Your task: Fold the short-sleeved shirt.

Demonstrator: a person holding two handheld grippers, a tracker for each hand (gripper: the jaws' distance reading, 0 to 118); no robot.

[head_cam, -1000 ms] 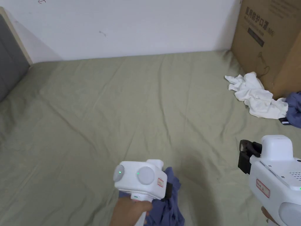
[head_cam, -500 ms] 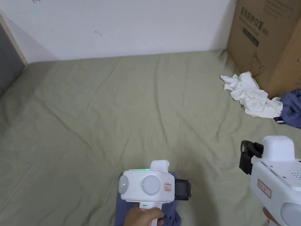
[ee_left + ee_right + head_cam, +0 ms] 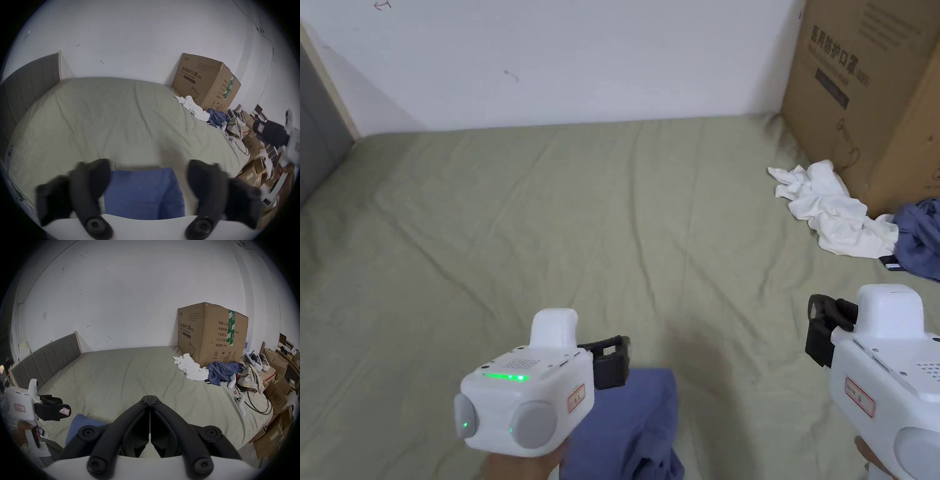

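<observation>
Item count on and around the bed

Two claws are seen: left claw, right claw. One blue shirt is counted at the near bed edge. By the one big cardboard box, one white garment, one more blue garment and one plaid cloth are counted. Several smaller boxes are stacked beside the bed; number can't be told.

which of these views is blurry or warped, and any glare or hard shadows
Left gripper view: fisheye bends the bed; the left gripper, open, and the right gripper at the edge are motion-smeared. Right gripper view: same fisheye with a dark rim, sharp; the cardboard box is crisp. Head view: undistorted, soft even light, no glare, only a faint shadow beside the blue shirt.
</observation>
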